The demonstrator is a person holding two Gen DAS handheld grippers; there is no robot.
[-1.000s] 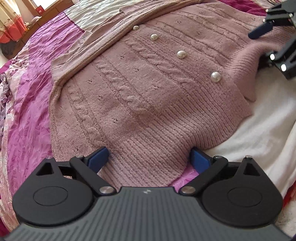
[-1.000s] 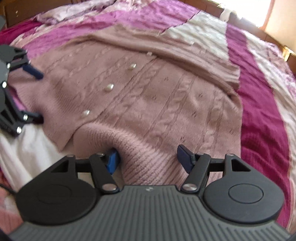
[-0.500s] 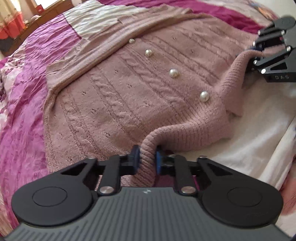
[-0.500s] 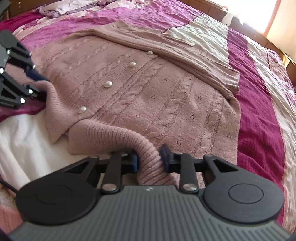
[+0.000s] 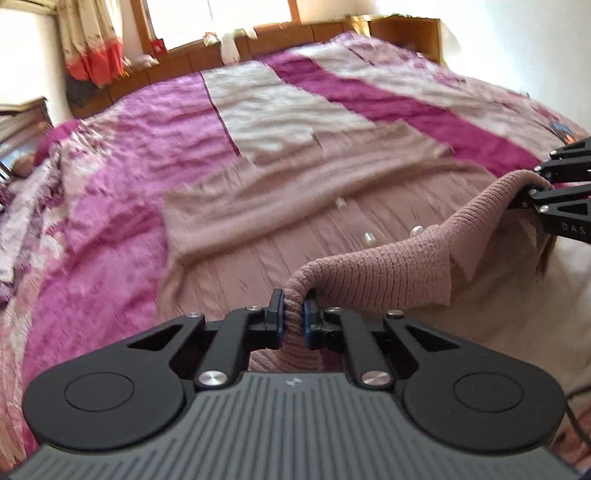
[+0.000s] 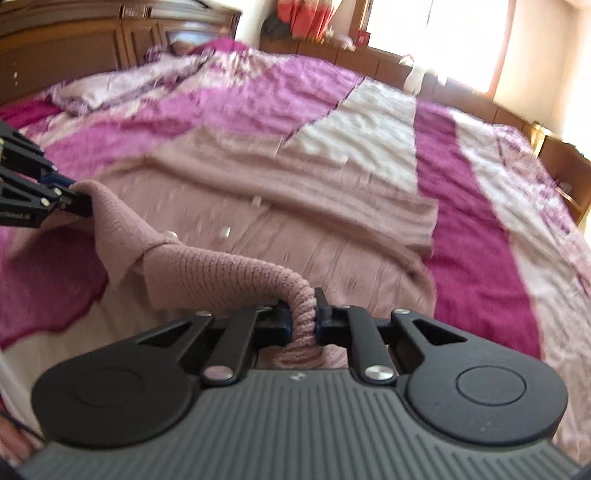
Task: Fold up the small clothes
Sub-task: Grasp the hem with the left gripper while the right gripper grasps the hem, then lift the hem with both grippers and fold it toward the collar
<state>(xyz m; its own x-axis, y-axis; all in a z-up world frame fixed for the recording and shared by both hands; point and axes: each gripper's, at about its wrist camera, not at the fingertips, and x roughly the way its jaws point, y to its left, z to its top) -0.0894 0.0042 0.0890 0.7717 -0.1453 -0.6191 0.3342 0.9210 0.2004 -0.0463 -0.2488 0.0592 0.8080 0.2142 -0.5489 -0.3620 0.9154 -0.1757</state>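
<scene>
We see the left gripper [image 5: 294, 315] clamped on the ribbed hem of the dusty-pink cardigan [image 5: 280, 236]; its jaws are closing the last bit, with a bunched roll of knit pinched between the blue pads. The right gripper [image 6: 303, 317] is doing the same at the other end of the hem, jaws closing on a thick twist of the ribbing.

Between the two grips the hem [image 5: 388, 273] hangs in a raised, sagging band, while the body of the cardigan lies flat on the bed ahead of both grippers. A row of pearl-like buttons [image 5: 369, 239] runs away from the lifted hem along the middle of the garment.

From the left wrist view, the right gripper appears at the far right edge, and white letters on its dark body [image 5: 572, 229] read "DAS"; anything further is cut off by the frame. We find no other legible writing; the small mark on each gripper's grey housing is too small to read.

Under the cardigan lies a magenta, pink and cream striped bedspread [image 5: 122, 206], and beyond it a wooden headboard ledge [image 5: 280, 35] below a bright window.
</scene>
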